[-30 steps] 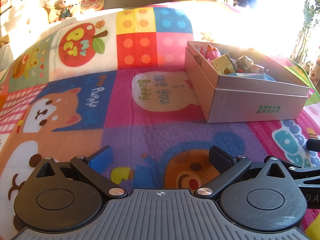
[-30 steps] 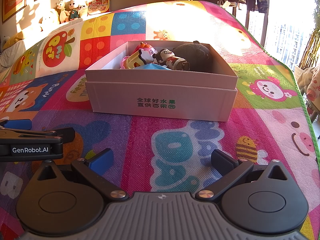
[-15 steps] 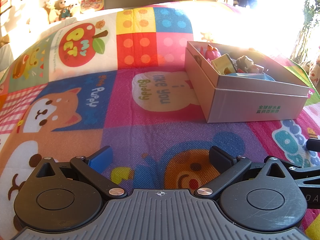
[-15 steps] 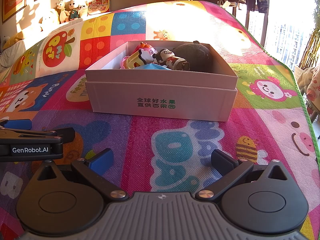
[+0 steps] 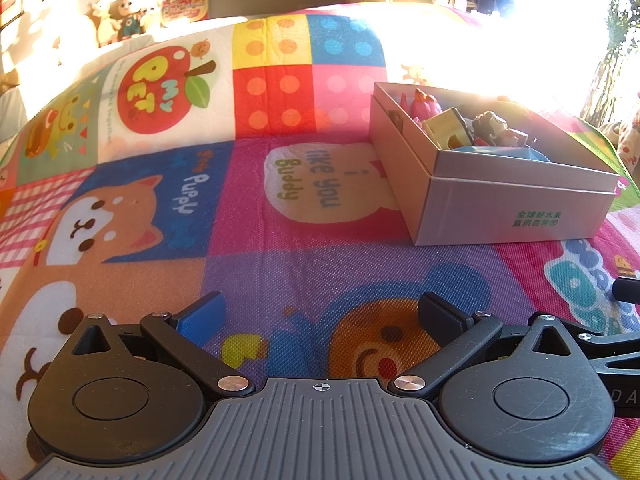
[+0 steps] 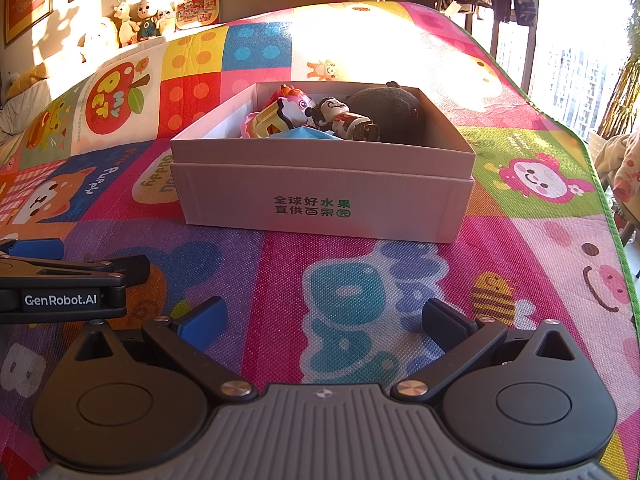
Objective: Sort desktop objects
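Observation:
A white cardboard box (image 6: 320, 196) with green lettering stands on a colourful cartoon mat; it also shows at the right of the left wrist view (image 5: 500, 208). Inside lie several toys: a doll figure (image 6: 340, 114), a yellow toy (image 6: 272, 118), a pink toy (image 6: 298, 98), a dark plush (image 6: 388, 110) and something blue (image 6: 308, 134). My right gripper (image 6: 322, 316) is open and empty, low over the mat in front of the box. My left gripper (image 5: 320, 312) is open and empty, to the left of the box. It shows side-on in the right wrist view (image 6: 76, 268).
The mat (image 5: 240, 200) covers the whole surface and drops off at its green right edge (image 6: 604, 200). Plush toys (image 6: 136, 20) and a card stand on a ledge at the back wall. A bright window lies at the right.

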Motion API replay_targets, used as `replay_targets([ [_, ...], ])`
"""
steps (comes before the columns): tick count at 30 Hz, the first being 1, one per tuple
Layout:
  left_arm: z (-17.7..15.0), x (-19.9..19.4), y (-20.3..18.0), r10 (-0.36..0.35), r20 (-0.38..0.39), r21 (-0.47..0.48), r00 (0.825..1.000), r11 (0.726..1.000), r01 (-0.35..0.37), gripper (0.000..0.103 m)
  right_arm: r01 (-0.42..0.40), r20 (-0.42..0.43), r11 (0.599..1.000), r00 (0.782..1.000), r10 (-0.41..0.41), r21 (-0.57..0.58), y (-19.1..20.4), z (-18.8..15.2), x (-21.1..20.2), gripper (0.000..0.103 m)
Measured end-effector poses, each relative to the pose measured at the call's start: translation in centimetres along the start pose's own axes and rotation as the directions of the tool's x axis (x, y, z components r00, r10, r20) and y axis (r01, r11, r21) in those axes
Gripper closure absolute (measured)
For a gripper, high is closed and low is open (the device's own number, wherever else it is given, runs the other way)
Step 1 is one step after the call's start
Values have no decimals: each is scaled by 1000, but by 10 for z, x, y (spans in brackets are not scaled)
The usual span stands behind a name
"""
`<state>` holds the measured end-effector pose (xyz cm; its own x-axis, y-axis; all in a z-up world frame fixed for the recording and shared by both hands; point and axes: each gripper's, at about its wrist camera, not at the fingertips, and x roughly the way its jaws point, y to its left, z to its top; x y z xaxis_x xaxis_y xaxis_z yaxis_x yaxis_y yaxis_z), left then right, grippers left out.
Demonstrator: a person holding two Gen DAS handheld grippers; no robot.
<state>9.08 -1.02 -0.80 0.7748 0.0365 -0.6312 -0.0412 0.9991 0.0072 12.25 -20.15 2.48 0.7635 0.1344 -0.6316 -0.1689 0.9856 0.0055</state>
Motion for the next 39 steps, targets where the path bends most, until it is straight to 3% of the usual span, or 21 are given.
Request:
replay_targets([
  [39,2,2,-1,0,-1,0,1000,1000,0,0,0,0,1000,1000,0,0,0,0,0,0],
])
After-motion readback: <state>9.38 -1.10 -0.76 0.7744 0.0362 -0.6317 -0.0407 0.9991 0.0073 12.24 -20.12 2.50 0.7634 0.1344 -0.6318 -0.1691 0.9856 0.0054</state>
